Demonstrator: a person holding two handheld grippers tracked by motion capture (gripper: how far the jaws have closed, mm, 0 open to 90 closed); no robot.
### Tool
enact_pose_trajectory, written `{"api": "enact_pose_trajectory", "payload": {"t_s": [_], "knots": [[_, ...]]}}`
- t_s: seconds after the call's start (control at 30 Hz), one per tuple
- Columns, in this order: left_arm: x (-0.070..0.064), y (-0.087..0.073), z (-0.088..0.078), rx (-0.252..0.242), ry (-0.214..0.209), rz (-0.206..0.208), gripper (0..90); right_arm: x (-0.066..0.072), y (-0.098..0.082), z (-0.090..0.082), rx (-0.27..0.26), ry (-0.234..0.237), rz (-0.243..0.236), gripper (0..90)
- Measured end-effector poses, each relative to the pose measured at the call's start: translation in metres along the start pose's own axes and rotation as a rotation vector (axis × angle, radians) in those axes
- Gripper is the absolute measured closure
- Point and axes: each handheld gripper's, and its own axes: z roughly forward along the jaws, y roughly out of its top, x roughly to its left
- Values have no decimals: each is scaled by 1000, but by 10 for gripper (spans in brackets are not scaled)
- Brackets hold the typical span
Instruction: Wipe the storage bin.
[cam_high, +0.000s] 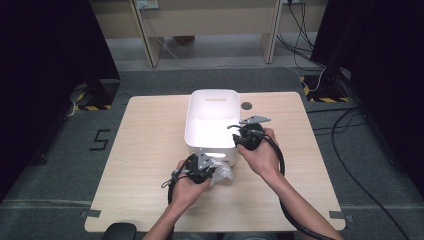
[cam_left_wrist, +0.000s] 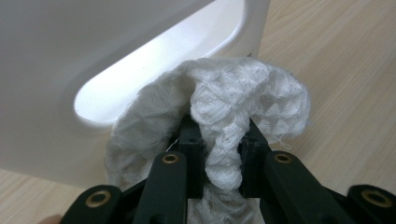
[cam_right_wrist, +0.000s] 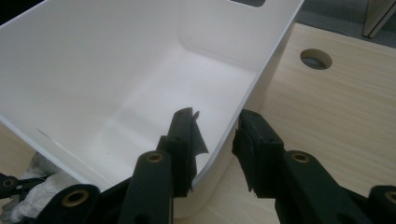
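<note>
Left gripper (cam_left_wrist: 219, 140) pinches a bunched white cloth (cam_left_wrist: 224, 107) between its two black jaws; a fold of the knitted, waffle-textured fabric runs down between the pads and billows out above and to both sides of them. In the high view that left gripper (cam_high: 202, 169) sits low over the tabletop (cam_high: 145, 150) just in front of the near wall of the white bin (cam_high: 212, 117), with the cloth (cam_high: 222, 174) showing as a pale crumpled mass beside it, at the foot of the bin. From the left gripper view, the cloth lies close against the bin's outer wall, just under the slot-shaped handle opening (cam_left_wrist: 159, 60); whether fabric and wall actually touch cannot be told. Right gripper (cam_right_wrist: 215, 140) has its jaws standing apart astride the bin's near right corner (cam_right_wrist: 219, 154), one jaw inside the rim and one outside; whether the pads press on the wall cannot be told. In the high view the right gripper (cam_high: 240, 136) rests at that corner, with the hand (cam_high: 262, 152) behind it. Bin interior is bare white plastic. A round cable hole (cam_high: 246, 105) sits in the tabletop beyond the bin's right side.
</note>
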Motion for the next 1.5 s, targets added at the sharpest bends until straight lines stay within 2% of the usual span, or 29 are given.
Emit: {"api": "enact_pose_trajectory", "payload": {"t_s": [0.97,1.5], "knots": [[-3,-6,13,25,-3,-10,761,0,0,0,-1,-3,-4,675],[-7,1,7,-10,-8,-18,761,1,0,0,-3,-4,1,675]]}}
